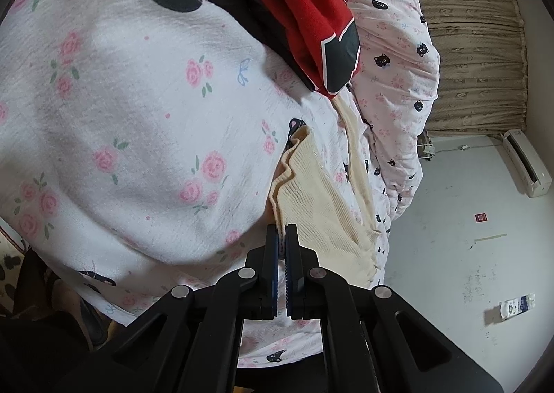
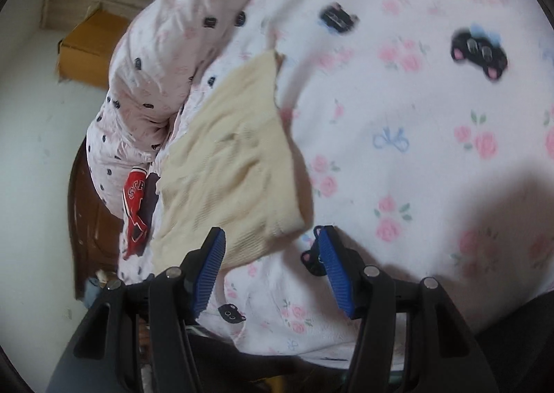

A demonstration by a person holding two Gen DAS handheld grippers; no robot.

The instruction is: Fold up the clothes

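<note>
Two grippers over the bed: the left gripper has its jaws pinched tight on the near edge of the cream ribbed knit garment, which stretches away ahead of it across the white floral cat-print quilt. Beyond, a red and black garment lies further ahead. The right gripper hangs wide apart, holding nothing, with the cream knit's near corner just ahead between its blue ribbed pads.

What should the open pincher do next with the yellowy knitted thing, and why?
Probably ease the right gripper forward and close on the near corner of the cream knit. Its jaws are open with that corner just ahead, while the left gripper is already shut on another edge. Two held corners would let the person lift it off the floral bedding.
</note>
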